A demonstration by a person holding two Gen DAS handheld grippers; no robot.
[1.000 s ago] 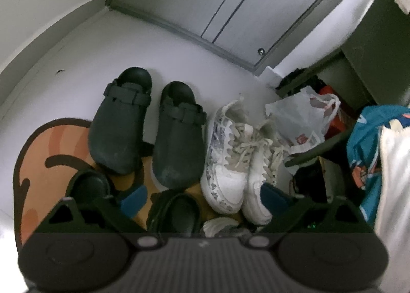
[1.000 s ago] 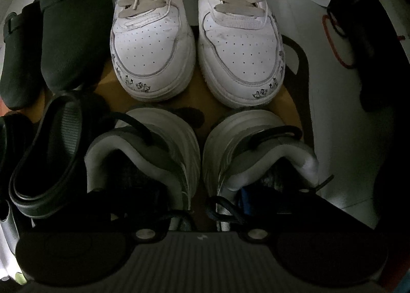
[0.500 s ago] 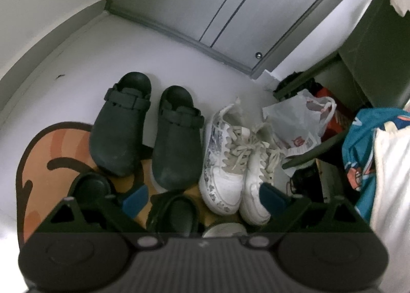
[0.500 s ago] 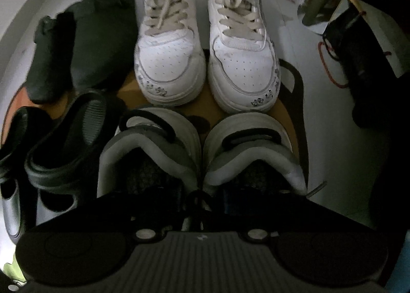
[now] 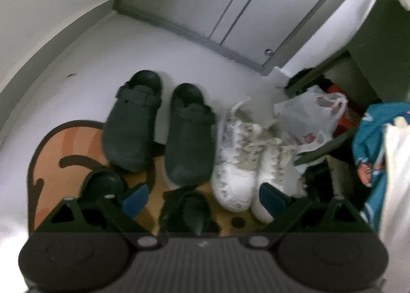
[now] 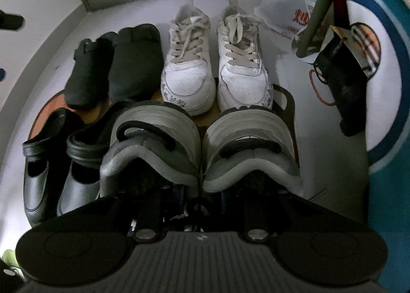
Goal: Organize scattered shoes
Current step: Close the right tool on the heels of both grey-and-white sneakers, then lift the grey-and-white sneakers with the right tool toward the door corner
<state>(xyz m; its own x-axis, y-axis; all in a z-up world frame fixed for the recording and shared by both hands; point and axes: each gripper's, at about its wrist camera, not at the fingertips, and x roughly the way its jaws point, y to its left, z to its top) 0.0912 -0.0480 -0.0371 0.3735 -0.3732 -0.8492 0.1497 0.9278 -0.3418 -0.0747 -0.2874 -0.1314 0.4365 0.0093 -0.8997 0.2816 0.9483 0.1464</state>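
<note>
On the left, the left gripper (image 5: 202, 198) hangs above the mat (image 5: 51, 159) with its tongs spread and nothing pinched; only a black slip-on lies below the gap. If it sinks as it is, a pad could knock the dark clogs (image 5: 189, 139), which sit paired at the far left of the mat.

The black slip-ons (image 6: 77, 164) lie near left, just beside the grey sneakers (image 6: 159, 126). A sideways swing of the load could catch their rims and skew them.

In the middle, the right gripper (image 6: 202, 198) has its jaws closing on the inner collars of the two grey sneakers, which sit between them, side by side with heels toward the camera. The pads themselves are in shadow. Soft padded collars may slip, and one shoe could drop out while the other stays. Their toes overlap the toes of the white sneakers (image 6: 189, 80) in this view, so a push toward the far side may nudge that neat pair.

To the right stand a dark paper bag (image 6: 340, 80) and a plastic bag (image 6: 282, 6); a wide carry could snag either
</note>
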